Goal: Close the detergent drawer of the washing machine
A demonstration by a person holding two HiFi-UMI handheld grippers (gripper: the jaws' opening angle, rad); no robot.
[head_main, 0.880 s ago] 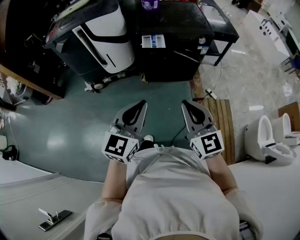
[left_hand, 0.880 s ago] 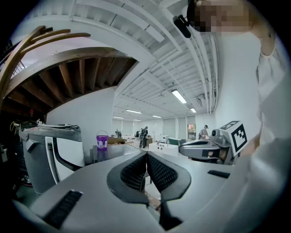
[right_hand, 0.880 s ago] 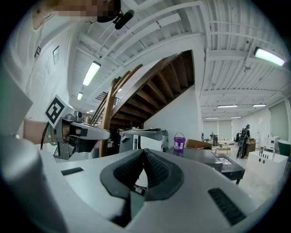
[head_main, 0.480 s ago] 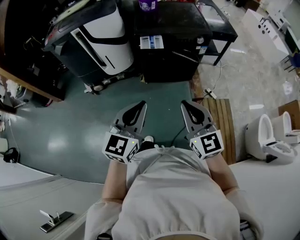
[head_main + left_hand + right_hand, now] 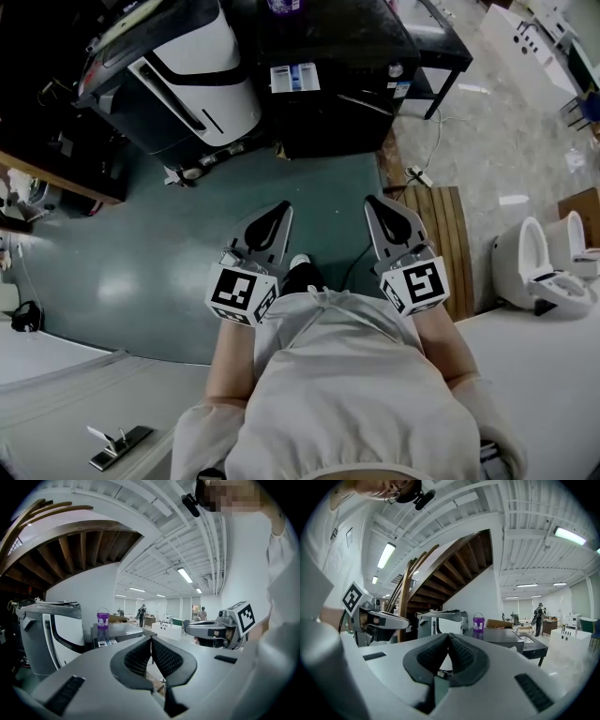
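Note:
A black washing machine (image 5: 337,56) stands ahead at the top of the head view, its detergent drawer (image 5: 294,77) pulled out with white and blue compartments showing. A purple detergent tub (image 5: 285,7) sits on its top; the same tub (image 5: 102,619) (image 5: 478,622) appears far off in both gripper views. My left gripper (image 5: 278,212) and right gripper (image 5: 376,207) are held side by side in front of my body, well short of the machine. Both are shut with the jaw tips touching and nothing between them.
A white and black appliance (image 5: 192,70) with a raised lid stands left of the washing machine. A wooden slat mat (image 5: 441,234) lies on the floor at right, beside a cable and plug (image 5: 417,176). White toilets (image 5: 539,272) stand far right. A dark wooden structure (image 5: 47,141) is at left.
The washing machine and floor have slid slightly up and left in the head view as I step forward. Both grippers keep their pose and stay shut.

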